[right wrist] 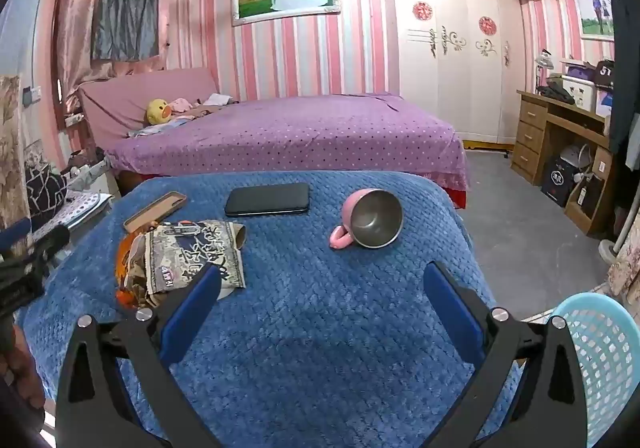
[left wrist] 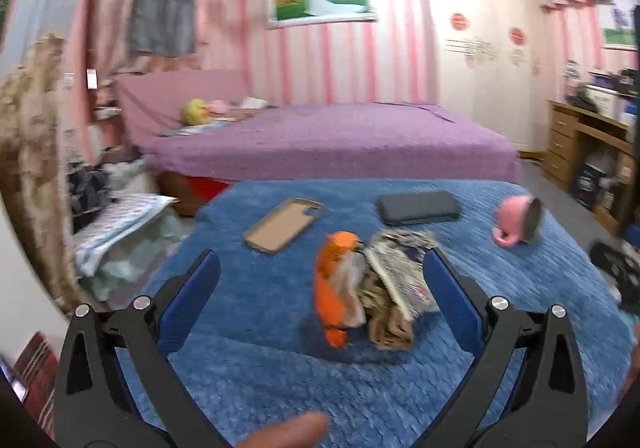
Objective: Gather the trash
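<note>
The trash pile point(left wrist: 372, 288) sits loose between my left gripper point(left wrist: 320, 276)'s open jaws — close carelessly and I pinch one wrapper only, scattering the rest — right gripper point(right wrist: 322, 288) gapes empty.

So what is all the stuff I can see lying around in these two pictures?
Crumpled printed snack wrapper: one, grey and white, left part of the blue fuzzy blanket.
Crumpled orange plastic wrapper: one, orange, touching the printed wrapper's left side.
Tan phone case: one, tan, far left of the blanket, lying open side up.
Black smartphone: one, black, far middle of the blanket.
Pink mug with metal inside: one, pink, tipped on its side, right of the phone.
Light blue plastic basket: one, off the blanket's right edge.
Purple dotted bed: one, behind.
Yellow duck plush: one, on the bed.
Left gripper: black and blue, open around the wrappers.
Right gripper: open, empty.
</note>
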A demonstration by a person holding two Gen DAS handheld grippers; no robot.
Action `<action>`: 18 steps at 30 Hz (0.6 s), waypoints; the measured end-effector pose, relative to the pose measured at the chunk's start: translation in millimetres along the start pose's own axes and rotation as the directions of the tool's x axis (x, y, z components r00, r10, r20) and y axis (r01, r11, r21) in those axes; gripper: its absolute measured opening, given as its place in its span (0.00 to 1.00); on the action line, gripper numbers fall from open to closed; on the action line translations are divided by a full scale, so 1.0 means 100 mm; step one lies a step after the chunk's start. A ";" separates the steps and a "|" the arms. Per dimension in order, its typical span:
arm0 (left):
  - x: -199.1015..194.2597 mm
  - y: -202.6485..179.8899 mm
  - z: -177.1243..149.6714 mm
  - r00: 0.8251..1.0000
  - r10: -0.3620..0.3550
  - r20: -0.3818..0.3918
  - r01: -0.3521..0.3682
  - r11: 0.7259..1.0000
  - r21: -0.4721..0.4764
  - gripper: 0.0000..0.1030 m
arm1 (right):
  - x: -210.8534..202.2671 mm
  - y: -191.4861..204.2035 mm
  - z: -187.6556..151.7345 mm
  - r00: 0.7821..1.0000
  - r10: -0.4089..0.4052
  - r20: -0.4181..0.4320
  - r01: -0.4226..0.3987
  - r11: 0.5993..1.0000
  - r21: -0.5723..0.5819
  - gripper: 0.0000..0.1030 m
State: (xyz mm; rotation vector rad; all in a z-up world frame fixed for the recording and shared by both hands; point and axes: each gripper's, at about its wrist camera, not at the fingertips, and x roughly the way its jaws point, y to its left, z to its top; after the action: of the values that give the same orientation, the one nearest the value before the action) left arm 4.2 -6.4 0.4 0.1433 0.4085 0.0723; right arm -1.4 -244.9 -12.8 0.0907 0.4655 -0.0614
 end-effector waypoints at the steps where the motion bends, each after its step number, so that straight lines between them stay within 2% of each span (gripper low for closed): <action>1: 0.02 -0.04 0.01 1.000 0.012 -0.005 -0.012 1.000 0.015 0.95 | 0.00 -0.01 0.00 1.000 0.001 0.003 -0.001 1.000 0.000 0.96; 4: 0.02 -0.23 0.01 0.999 0.041 0.021 -0.042 0.997 0.065 0.95 | -0.09 0.06 -0.01 0.999 0.000 0.042 0.002 0.999 -0.040 0.96; 6: -0.05 0.03 -0.01 0.998 0.003 0.055 -0.002 1.000 -0.017 0.95 | -0.11 0.14 0.03 0.999 0.004 0.034 -0.003 0.999 -0.053 0.96; 8: -0.15 0.09 0.00 0.997 -0.036 0.072 0.038 0.999 -0.028 0.95 | -0.08 0.26 0.03 0.999 0.007 0.034 -0.005 0.997 -0.072 0.96; 10: -0.16 0.10 -0.01 0.995 -0.076 0.070 0.079 0.996 -0.048 0.95 | -0.08 0.22 0.00 0.998 0.025 0.049 -0.022 0.998 -0.058 0.96; 18: -0.07 0.13 -0.02 0.996 -0.086 0.022 0.088 0.994 -0.065 0.95 | -0.05 0.25 0.00 0.998 0.033 0.048 -0.031 0.998 -0.057 0.96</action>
State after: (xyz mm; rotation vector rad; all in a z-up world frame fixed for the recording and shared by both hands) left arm -3.6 5.8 3.8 0.0609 0.3924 -0.0015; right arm -3.9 -220.1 -8.9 0.0415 0.4160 -0.0191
